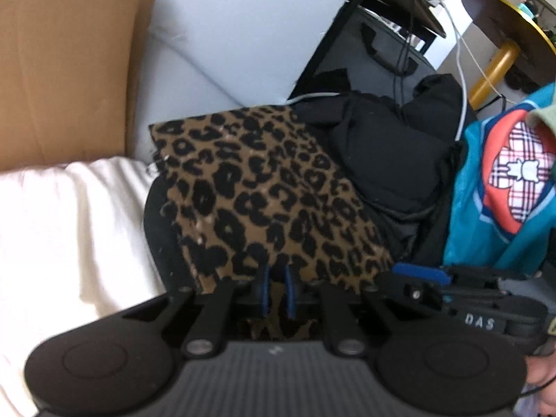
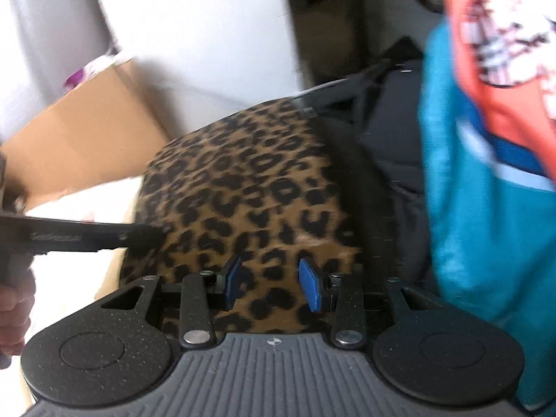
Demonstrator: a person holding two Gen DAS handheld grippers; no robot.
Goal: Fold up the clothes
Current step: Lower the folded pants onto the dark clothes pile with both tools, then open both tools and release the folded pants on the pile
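Leopard-print cloth (image 1: 264, 187) — pinched by left claw (image 1: 277, 290), right claw (image 2: 271, 286) agape.

The patterned cloth (image 1: 271, 191) lies between a cardboard box (image 1: 66, 69) (left) and a jacket (image 1: 500, 187).

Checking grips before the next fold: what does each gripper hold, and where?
Left gripper pinches the leopard cloth at its near edge. Right gripper is open over it, holding nothing.
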